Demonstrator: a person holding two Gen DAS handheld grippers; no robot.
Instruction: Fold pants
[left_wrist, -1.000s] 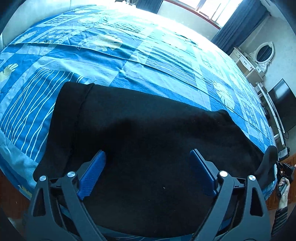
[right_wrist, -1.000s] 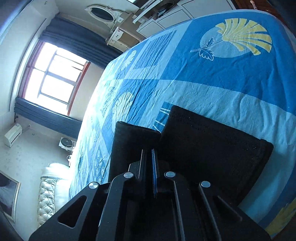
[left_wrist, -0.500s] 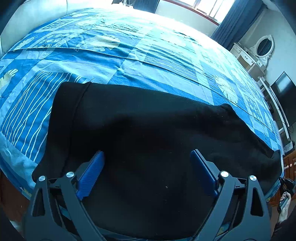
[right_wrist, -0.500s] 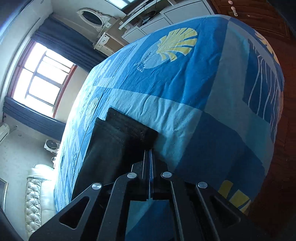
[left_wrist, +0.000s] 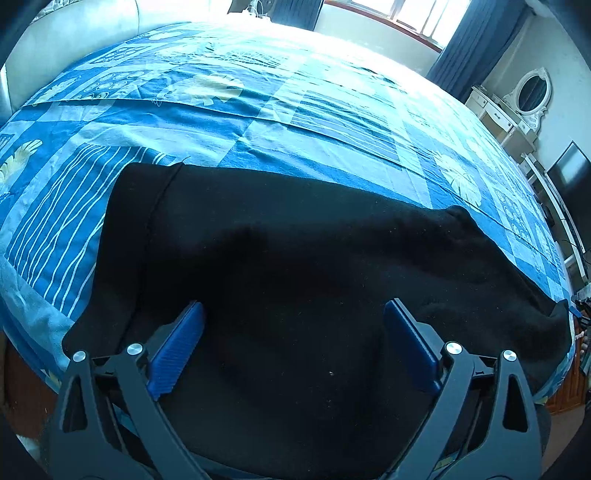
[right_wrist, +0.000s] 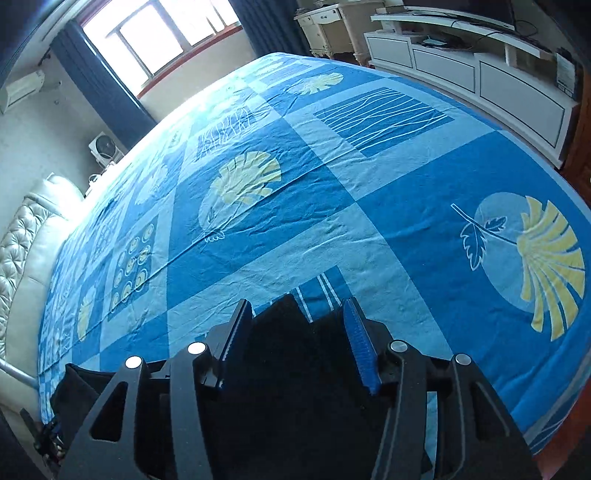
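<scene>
Across the wide bed a blue patchwork bedspread (left_wrist: 332, 122) is lying slightly creased, printed with pale yellow leaves and white stripes, while daylight is pouring through the window (right_wrist: 147, 40) between dark curtains (a white dresser with an oval mirror (left_wrist: 532, 92) is standing by the wall). Black pants (left_wrist: 295, 258) are lying flat near the bed's close edge, directly under the left gripper (left_wrist: 295, 347), whose blue pads are standing spread wide and gripping nothing. The right gripper (right_wrist: 295, 332) has just been opening, its jaws parting over a fold of the dark cloth without pressing it.
</scene>
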